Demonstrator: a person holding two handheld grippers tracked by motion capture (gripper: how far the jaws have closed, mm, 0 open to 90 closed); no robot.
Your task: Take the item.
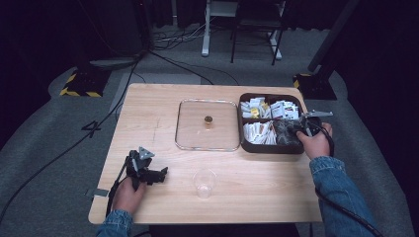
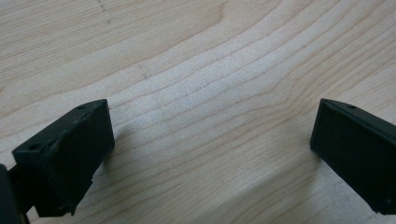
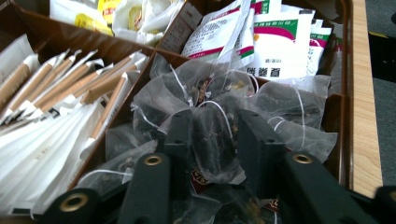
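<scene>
A dark brown compartment tray point(image 1: 271, 149) sits at the table's right side. Its near right compartment holds a pile of mesh tea bags point(image 1: 284, 132). My right gripper point(image 1: 292, 129) reaches into that compartment. In the right gripper view the right gripper point(image 3: 215, 120) is shut on one mesh tea bag point(image 3: 210, 140) with dark leaves inside, on top of the pile. My left gripper point(image 1: 161, 174) rests low over the table's near left part. Its jaws stand wide apart over bare wood, and the left gripper point(image 2: 212, 128) holds nothing.
A clear glass lid point(image 1: 190, 136) with a small brass knob point(image 1: 208, 119) lies flat left of the tray. A clear plastic cup point(image 1: 204, 183) stands upright near the front edge. Long paper sachets point(image 3: 56, 107) and white printed packets point(image 3: 275, 42) fill other compartments.
</scene>
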